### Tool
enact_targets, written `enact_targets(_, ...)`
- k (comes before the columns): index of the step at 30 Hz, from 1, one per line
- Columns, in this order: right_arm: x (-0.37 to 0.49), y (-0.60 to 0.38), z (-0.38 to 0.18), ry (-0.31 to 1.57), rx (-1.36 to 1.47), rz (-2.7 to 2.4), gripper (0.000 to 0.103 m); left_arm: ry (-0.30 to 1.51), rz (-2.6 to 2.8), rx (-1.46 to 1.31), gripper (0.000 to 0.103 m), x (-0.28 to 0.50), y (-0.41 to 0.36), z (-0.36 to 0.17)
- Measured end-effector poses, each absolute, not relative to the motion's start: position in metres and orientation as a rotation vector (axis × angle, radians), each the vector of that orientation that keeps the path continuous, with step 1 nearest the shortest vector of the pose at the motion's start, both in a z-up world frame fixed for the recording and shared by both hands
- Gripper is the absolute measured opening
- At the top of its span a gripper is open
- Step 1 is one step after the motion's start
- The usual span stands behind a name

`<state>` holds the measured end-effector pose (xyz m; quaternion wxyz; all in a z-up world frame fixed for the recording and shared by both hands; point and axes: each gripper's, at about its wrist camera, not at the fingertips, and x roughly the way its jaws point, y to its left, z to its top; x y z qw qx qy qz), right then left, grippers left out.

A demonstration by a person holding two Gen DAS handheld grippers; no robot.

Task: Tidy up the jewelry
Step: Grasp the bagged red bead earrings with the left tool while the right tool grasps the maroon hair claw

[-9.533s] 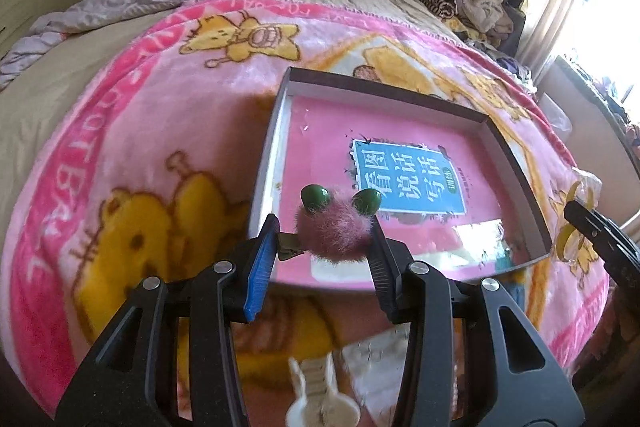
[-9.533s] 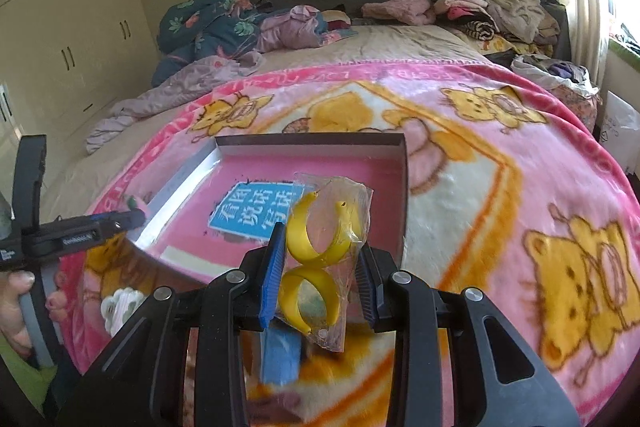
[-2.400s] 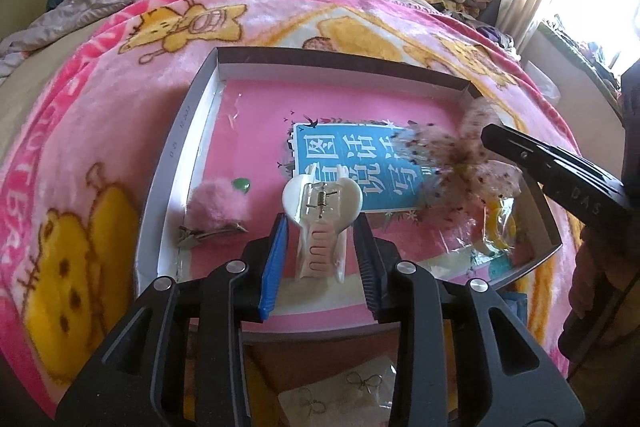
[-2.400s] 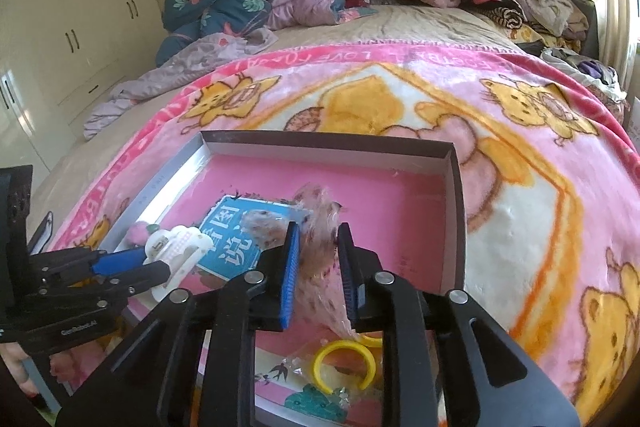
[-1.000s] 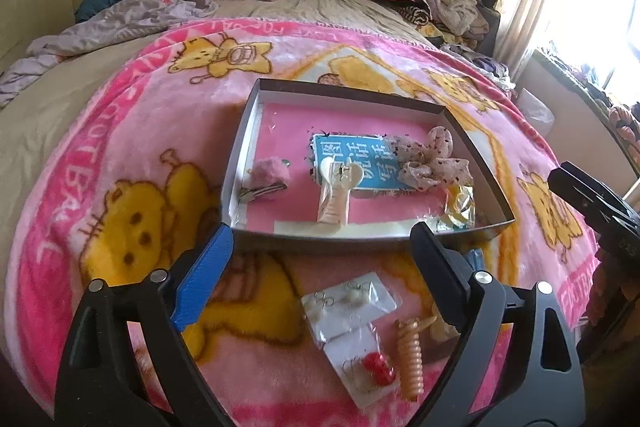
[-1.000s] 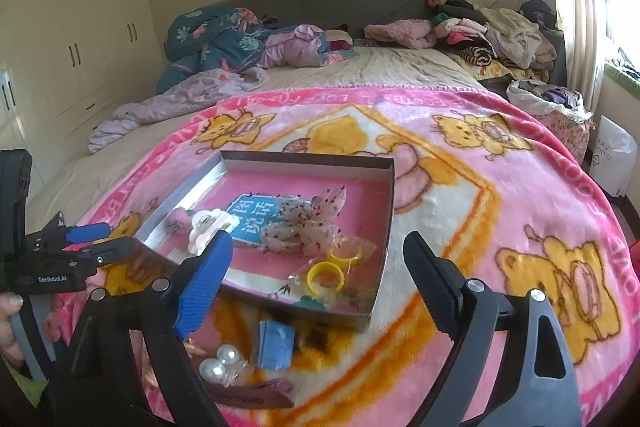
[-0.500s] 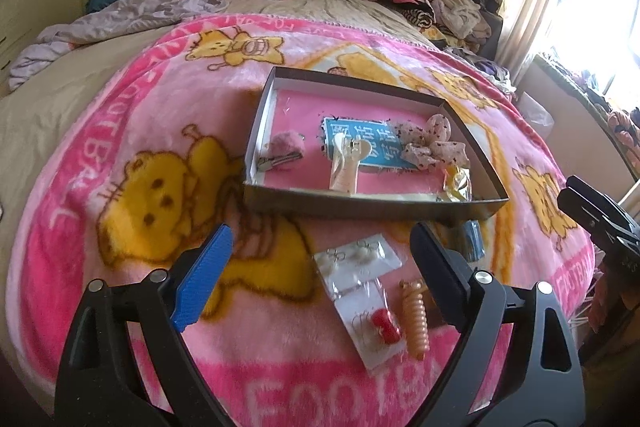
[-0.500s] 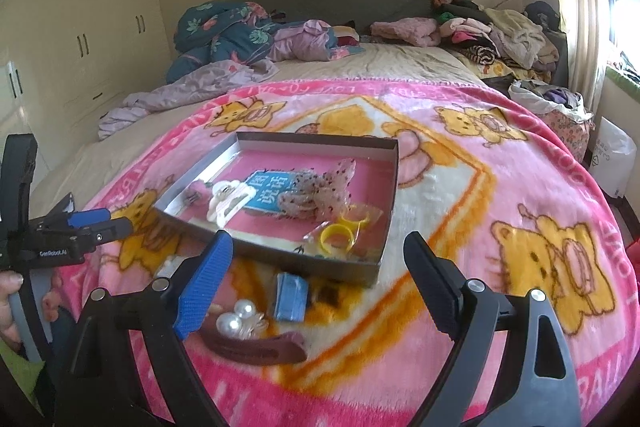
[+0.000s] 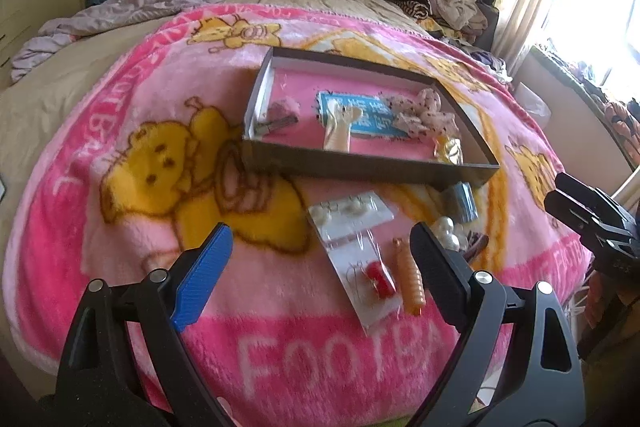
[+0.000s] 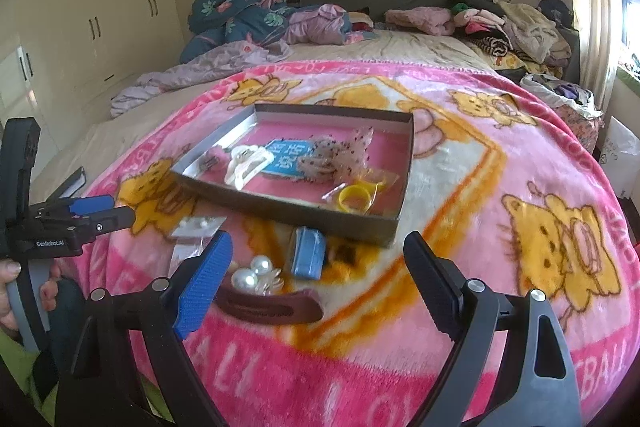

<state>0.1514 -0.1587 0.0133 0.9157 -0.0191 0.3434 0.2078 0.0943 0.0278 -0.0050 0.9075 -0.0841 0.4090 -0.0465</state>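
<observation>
With the left claw [image 9: 316,267] and right claw [image 10: 316,259] both gaping empty, either could snag the plush blanket [image 9: 120,235] instead of the flat earring packets [image 9: 360,239]
</observation>
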Motion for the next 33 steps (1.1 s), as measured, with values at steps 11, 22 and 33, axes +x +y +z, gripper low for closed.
enact_targets(11, 0.144, -0.157, -0.017, 0.777, -0.073, 0.472, 0.085, 0.923, -0.094, -0.171, 0.081, 0.086, 0.018, -0.033)
enact_targets(22, 0.159, -0.148, -0.059, 0.858, -0.096, 0.522, 0.085, 1.023, -0.137, -0.248, 0.058, 0.095, 0.011, -0.058)
enact_targets(33, 0.176, -0.135, -0.08, 0.888, -0.116, 0.607, 0.085, 1.084, -0.174, -0.359, 0.048, 0.118, 0.004, -0.07)
